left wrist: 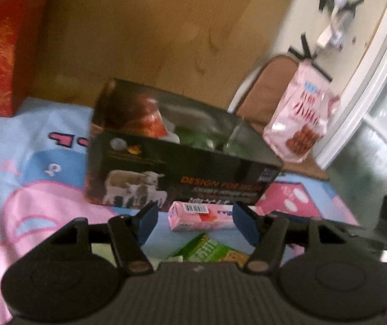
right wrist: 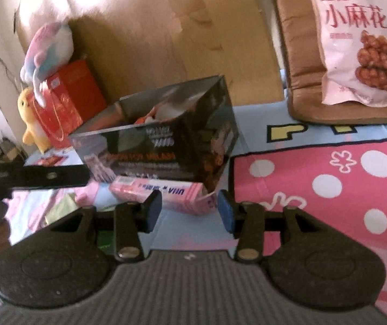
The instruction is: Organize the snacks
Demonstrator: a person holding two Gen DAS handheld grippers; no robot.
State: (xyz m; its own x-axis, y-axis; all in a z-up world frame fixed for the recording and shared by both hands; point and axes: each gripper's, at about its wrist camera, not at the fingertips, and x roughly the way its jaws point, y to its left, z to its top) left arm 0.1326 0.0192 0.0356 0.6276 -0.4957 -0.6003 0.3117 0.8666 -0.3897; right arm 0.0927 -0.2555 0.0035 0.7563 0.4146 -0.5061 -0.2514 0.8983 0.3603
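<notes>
An open black box printed with sheep stands on the cartoon tablecloth and holds a red packet and green items. A pink snack carton lies flat in front of the box. My left gripper is open and empty, its fingers either side of the carton, just short of it. A green snack pack lies below it. In the right wrist view the box and pink carton show again. My right gripper is open and empty near the carton's end.
A pink bag of fried twists leans on a brown chair cushion at the back right. A red gift box and plush toys stand back left. A brown cardboard wall rises behind. The left gripper's body reaches in from the left.
</notes>
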